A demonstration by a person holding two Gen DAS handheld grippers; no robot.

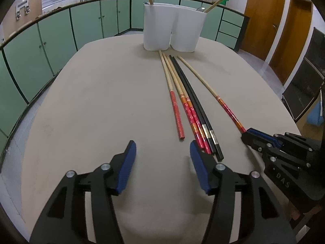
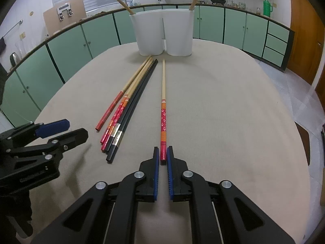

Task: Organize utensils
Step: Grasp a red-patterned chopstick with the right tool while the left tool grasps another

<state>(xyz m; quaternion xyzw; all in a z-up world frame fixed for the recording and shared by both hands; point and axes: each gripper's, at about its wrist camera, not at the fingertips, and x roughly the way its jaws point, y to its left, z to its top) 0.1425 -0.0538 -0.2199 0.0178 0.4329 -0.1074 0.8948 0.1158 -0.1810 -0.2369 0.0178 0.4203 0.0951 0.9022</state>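
Note:
A white two-compartment holder (image 1: 171, 28) (image 2: 163, 33) stands at the table's far side with one bamboo chopstick in each compartment. Several chopsticks lie in a bundle (image 1: 189, 105) (image 2: 126, 105): bamboo ones with red ends and a black pair. A single red-ended chopstick (image 2: 163, 109) (image 1: 211, 89) lies apart to the right. My right gripper (image 2: 163, 154) (image 1: 246, 134) is closed around its red end, which rests on the table. My left gripper (image 1: 162, 148) (image 2: 75, 130) is open and empty, just left of the bundle's near ends.
The beige table (image 1: 91, 105) has rounded edges. Green kitchen cabinets (image 1: 85, 26) run behind it, wooden doors (image 1: 264, 18) at the right. A dark cabinet (image 1: 310, 81) stands near the right table edge.

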